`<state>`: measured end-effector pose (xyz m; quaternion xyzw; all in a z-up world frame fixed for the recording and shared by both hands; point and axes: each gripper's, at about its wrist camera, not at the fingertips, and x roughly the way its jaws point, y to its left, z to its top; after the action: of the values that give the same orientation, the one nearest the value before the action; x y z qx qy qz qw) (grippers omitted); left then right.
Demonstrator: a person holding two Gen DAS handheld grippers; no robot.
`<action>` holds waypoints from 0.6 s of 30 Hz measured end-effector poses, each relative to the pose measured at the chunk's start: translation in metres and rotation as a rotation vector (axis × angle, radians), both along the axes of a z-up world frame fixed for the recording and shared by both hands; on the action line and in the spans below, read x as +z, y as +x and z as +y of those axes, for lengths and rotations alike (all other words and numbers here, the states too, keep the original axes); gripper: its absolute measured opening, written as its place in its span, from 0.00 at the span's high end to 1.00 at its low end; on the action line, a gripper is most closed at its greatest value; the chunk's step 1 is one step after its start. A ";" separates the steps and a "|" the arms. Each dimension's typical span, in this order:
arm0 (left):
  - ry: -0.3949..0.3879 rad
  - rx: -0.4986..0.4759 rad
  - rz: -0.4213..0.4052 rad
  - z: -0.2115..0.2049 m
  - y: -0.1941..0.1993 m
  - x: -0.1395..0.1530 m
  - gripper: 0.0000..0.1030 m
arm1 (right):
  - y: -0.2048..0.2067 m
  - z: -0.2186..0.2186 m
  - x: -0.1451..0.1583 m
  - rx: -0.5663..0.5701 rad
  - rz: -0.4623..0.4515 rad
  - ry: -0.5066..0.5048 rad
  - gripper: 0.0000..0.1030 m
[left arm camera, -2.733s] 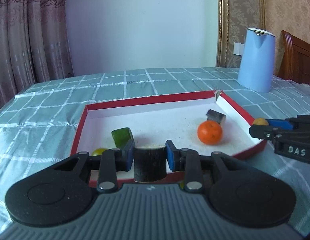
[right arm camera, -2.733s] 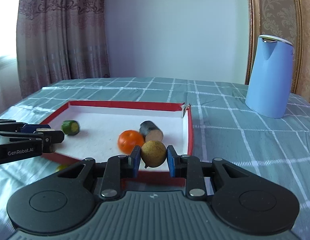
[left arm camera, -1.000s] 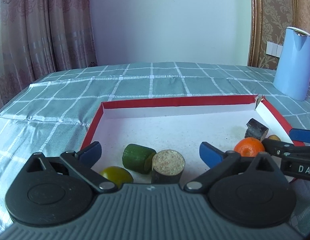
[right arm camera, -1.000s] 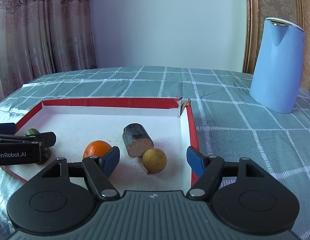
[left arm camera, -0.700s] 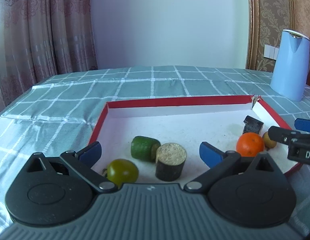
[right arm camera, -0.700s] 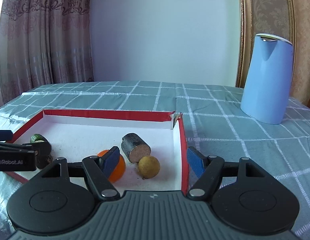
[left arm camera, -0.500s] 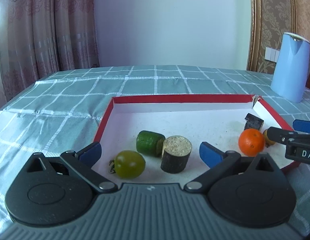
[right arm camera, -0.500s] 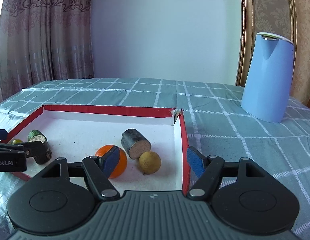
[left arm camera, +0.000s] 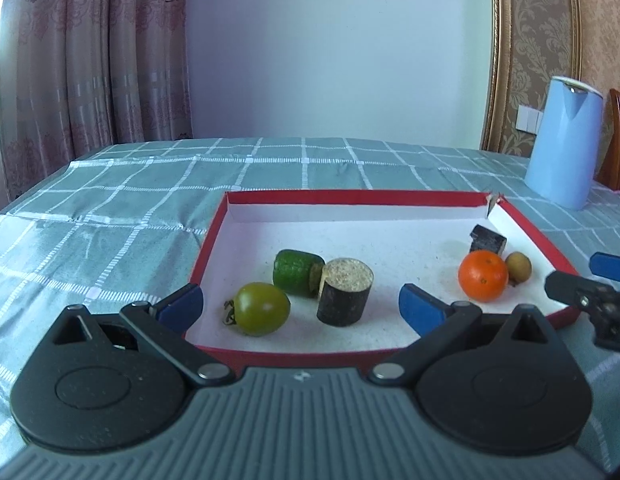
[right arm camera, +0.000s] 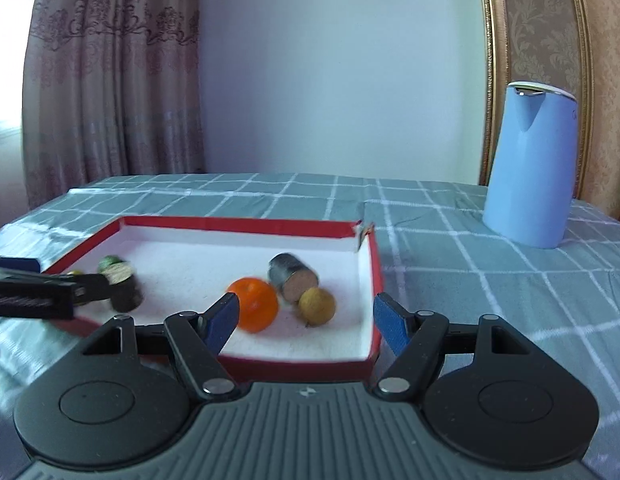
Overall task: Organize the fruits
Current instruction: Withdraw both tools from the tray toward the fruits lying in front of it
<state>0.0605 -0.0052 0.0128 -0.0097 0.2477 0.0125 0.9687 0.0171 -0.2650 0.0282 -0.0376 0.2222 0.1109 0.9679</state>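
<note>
A red-rimmed white tray (left arm camera: 294,196) (right arm camera: 238,222) lies on the checked tablecloth. In it lie a green tomato (left arm camera: 261,309), a green cucumber piece (left arm camera: 296,273), a dark upright cylinder piece (left arm camera: 344,297) (right arm camera: 124,290), an orange (left arm camera: 483,276) (right arm camera: 254,309), a small brown round fruit (left arm camera: 518,266) (right arm camera: 317,305) and a second dark cylinder piece (left arm camera: 487,239) (right arm camera: 292,281). My left gripper (left arm camera: 301,306) is open and empty, held back at the tray's near edge. My right gripper (right arm camera: 306,322) is open and empty, just before the tray's near right corner.
A light blue kettle (left arm camera: 563,142) (right arm camera: 530,166) stands on the table beyond the tray to the right. The teal tablecloth (left arm camera: 110,208) spreads around the tray. Curtains hang at the back left, a gold-framed wall panel at the right.
Both grippers opened and let go of their pieces into the tray: the left the dark cylinder, the right the small brown fruit. Both then drew back toward me.
</note>
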 end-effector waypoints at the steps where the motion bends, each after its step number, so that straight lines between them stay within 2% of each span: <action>1: 0.006 -0.001 -0.002 -0.001 0.000 0.000 0.00 | -0.005 0.001 -0.001 0.002 -0.006 -0.010 0.29; 4: 0.012 -0.007 -0.007 -0.003 -0.001 0.000 0.00 | -0.018 0.003 -0.002 0.012 -0.030 -0.035 0.29; 8: 0.012 -0.016 -0.005 -0.003 -0.003 -0.001 0.00 | -0.021 0.008 -0.007 0.077 0.029 -0.021 0.29; 15: 0.007 -0.023 -0.007 -0.005 -0.003 -0.001 0.00 | -0.018 0.019 -0.014 0.085 0.073 -0.086 0.29; 18: 0.007 -0.031 0.000 -0.005 -0.003 -0.001 0.00 | -0.014 0.020 -0.017 0.083 0.105 -0.091 0.34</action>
<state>0.0578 -0.0101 0.0115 -0.0024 0.2478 -0.0015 0.9688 0.0032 -0.2455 0.0114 -0.0848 0.2756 0.1428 0.9468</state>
